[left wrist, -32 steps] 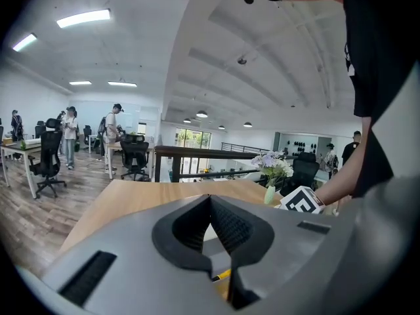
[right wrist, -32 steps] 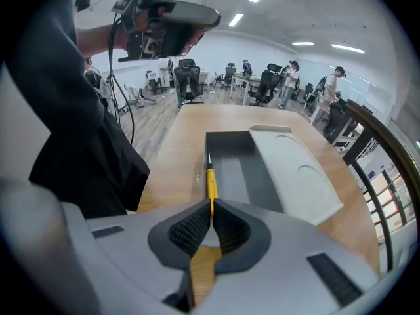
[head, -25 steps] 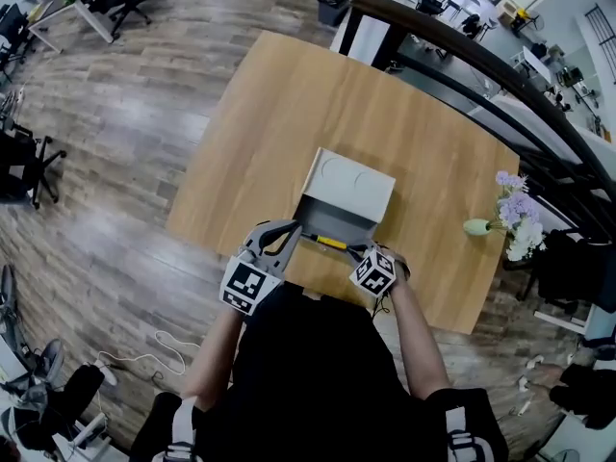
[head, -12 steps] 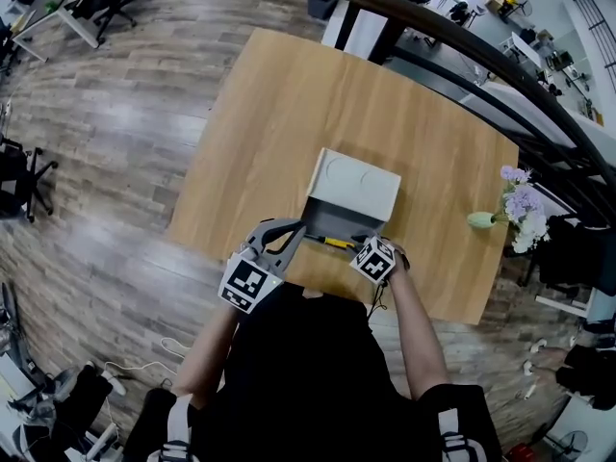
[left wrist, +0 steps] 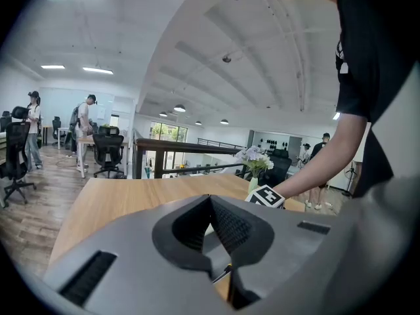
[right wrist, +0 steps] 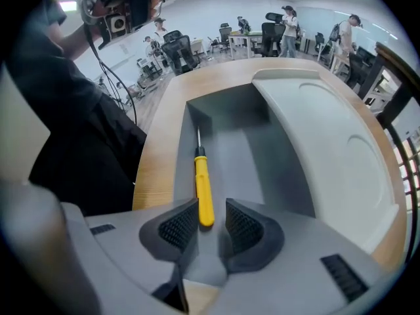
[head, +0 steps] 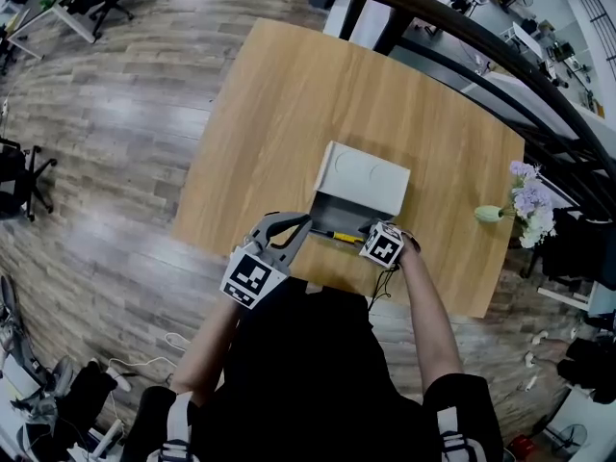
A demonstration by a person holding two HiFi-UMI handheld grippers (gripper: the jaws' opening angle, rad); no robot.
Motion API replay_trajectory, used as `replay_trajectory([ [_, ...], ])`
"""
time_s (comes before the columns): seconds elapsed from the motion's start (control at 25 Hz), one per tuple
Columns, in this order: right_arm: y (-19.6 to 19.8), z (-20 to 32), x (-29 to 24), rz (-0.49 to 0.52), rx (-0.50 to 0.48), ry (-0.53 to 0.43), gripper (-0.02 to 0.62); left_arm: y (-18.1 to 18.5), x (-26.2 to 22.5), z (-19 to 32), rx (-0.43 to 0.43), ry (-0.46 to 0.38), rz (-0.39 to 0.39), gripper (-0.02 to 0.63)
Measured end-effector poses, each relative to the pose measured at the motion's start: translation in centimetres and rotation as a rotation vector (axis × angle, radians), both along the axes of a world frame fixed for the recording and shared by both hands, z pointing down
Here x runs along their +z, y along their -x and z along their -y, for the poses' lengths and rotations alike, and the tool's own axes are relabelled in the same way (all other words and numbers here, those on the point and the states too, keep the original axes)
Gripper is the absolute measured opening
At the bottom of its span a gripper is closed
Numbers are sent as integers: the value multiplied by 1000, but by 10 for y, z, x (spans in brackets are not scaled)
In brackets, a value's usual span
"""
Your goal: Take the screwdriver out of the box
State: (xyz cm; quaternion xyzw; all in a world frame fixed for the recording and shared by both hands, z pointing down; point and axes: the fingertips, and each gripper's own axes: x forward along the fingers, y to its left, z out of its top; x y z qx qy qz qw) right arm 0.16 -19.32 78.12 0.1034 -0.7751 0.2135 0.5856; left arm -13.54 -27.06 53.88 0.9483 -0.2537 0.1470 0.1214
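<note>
A slim screwdriver (right wrist: 204, 195), yellow plastic handle and thin steel shaft, lies in the open grey plastic box (right wrist: 262, 156) at the wooden table's (head: 289, 94) 6 o'clock edge. The fingers of the right gripper (right wrist: 211, 210) have just been opening and stand spread astride the handle's end. Those of the left gripper (left wrist: 210, 199) are pressed together.

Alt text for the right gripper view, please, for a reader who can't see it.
The right gripper has its jaws apart, having just been opening, on either side of the handle end of a yellow screwdriver lying in the open grey box. The box's white cover shows to the right, on a wooden table.
</note>
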Motion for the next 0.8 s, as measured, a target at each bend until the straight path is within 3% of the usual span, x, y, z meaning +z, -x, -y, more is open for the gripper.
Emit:
replay_trajectory([
  [0.24, -2, -1, 3, -67, -104, 36, 160, 7, 2, -3, -1, 7, -3, 21],
  [0.48, 12, 4, 4, -39, -115, 11, 160, 11, 4, -2, -10, 6, -5, 21],
  [0.68, 17, 0, 14, -31, -97, 62, 160, 12, 4, -2, -16, 8, -13, 21],
  [0.8, 21, 8, 12, -35, -117, 22, 160, 14, 5, -2, -19, 7, -9, 21],
])
